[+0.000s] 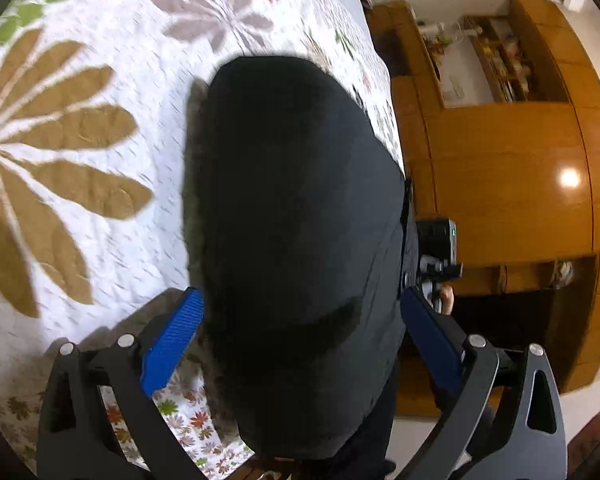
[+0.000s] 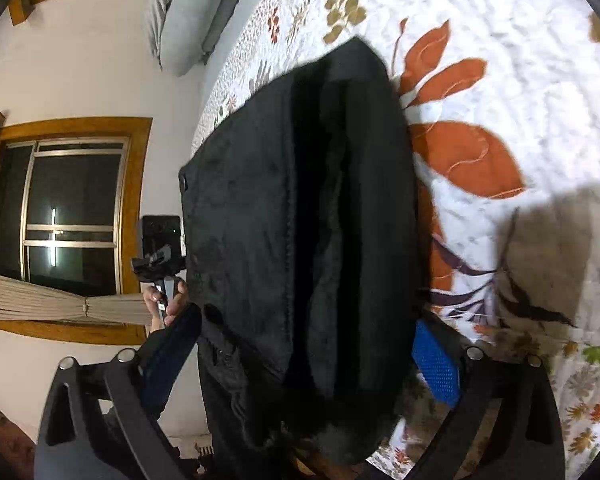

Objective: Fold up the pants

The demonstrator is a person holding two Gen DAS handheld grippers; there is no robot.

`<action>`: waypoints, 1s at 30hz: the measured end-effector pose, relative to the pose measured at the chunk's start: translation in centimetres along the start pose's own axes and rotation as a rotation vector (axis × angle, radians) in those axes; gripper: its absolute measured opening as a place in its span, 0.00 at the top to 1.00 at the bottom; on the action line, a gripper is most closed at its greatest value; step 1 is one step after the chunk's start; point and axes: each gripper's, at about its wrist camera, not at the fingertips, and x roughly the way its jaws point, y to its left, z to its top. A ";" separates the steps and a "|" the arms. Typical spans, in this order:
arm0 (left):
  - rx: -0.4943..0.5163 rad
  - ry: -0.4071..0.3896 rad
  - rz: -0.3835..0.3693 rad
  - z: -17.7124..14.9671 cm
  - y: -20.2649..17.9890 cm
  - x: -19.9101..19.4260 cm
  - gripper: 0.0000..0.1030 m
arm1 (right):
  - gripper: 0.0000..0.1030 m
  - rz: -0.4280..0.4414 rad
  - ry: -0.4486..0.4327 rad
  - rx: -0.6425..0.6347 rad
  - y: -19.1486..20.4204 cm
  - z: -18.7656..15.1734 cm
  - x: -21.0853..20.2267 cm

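Black pants [image 1: 296,240] lie folded in a bundle at the edge of a bed covered by a white floral quilt [image 1: 100,208]. My left gripper [image 1: 300,340] is open, its blue pads [image 1: 172,340] standing on either side of the bundle. In the right wrist view the pants [image 2: 300,240] show a waistband button at the left and a dark fold down the middle. My right gripper [image 2: 304,356] is also open around the bundle, one blue pad [image 2: 436,364] at its right. Whether the pads touch the cloth I cannot tell.
A wooden wardrobe [image 1: 508,184] stands beyond the bed edge. The other gripper and a hand show in each view [image 1: 436,256] [image 2: 164,272]. A wood-framed window [image 2: 72,208], curtain and grey pillow [image 2: 188,12] are at the left. The quilt [image 2: 520,80] spreads to the right.
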 end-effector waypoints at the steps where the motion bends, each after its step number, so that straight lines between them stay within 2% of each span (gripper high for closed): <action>1: 0.006 0.016 -0.003 -0.1 0.0 0.5 0.04 | 0.04 0.016 -0.010 0.008 -0.2 -0.1 -0.3; 5: -0.011 0.031 0.009 0.4 0.9 2.5 0.04 | 0.03 0.017 -0.011 0.012 -0.5 0.2 0.2; 12: 0.007 0.007 0.001 -0.3 0.8 2.2 0.05 | 0.03 0.013 0.009 0.001 0.4 0.7 0.9; 17: -0.001 -0.008 0.016 -0.6 0.3 2.9 0.27 | 0.03 0.001 0.004 -0.020 1.1 0.8 1.7; 20: -0.008 -0.021 0.009 -0.7 0.3 2.5 0.41 | 0.09 -0.018 -0.005 -0.058 2.3 0.6 1.8; 22: -0.008 -0.035 0.004 -0.9 0.2 2.0 0.53 | 0.29 -0.018 -0.013 -0.085 2.8 0.5 1.6; 24: -0.005 -0.050 -0.002 -0.9 -0.2 1.5 0.59 | 0.39 -0.017 -0.020 -0.101 3.4 0.6 1.4; 28: 0.002 -0.069 -0.019 -0.7 -0.8 0.5 0.63 | 0.52 -0.005 -0.025 -0.114 4.6 1.1 1.2; 30: 0.015 -0.080 -0.017 -0.4 -1.2 -0.3 0.64 | 0.54 0.012 -0.026 -0.127 5.6 1.4 1.1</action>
